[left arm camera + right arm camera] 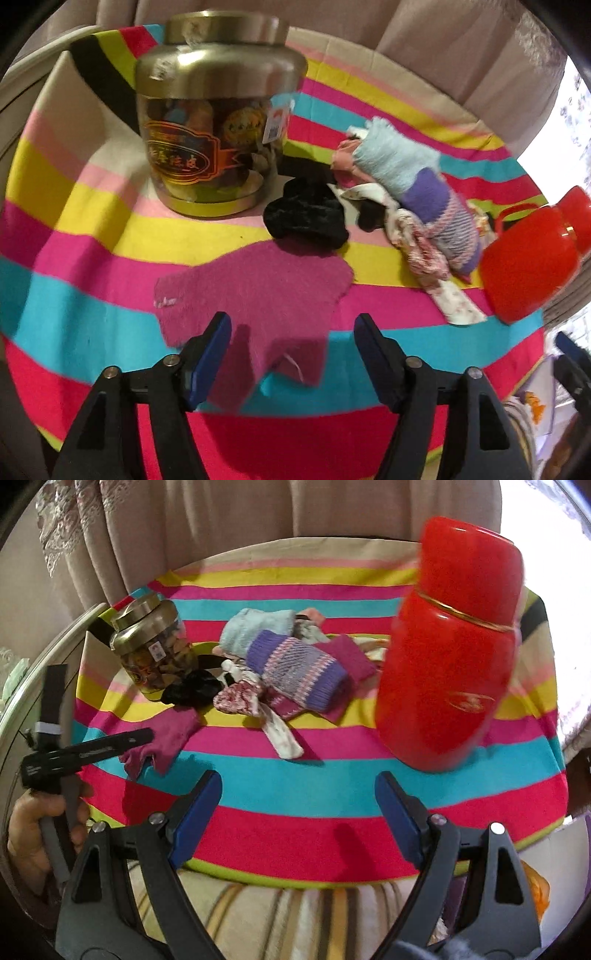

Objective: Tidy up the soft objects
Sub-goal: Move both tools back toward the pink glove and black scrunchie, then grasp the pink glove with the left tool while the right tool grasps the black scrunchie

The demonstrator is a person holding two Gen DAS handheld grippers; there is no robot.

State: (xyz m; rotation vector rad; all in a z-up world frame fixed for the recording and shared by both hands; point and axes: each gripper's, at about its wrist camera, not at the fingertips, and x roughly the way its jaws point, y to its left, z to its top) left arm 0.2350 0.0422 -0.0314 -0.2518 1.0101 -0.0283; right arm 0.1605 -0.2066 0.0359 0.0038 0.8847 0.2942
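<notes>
A magenta cloth point(255, 291) lies flat on the striped tablecloth point(81, 229), right in front of my open, empty left gripper point(291, 332). Behind it is a black velvet scrunchie point(306, 218) and a pile of socks: a purple-and-blue striped sock point(428, 195) and a white floral one point(428, 258). In the right wrist view the same pile point(291, 668) lies mid-table, with the magenta cloth point(162, 738) at left. My right gripper point(299, 805) is open and empty over the table's near edge.
A glass jar with a metal lid point(214, 122) stands at the back left, touching the scrunchie area. A tall red canister point(447, 657) stands at the right. Curtains hang behind the table. The left gripper's body point(85, 753) and hand show at left.
</notes>
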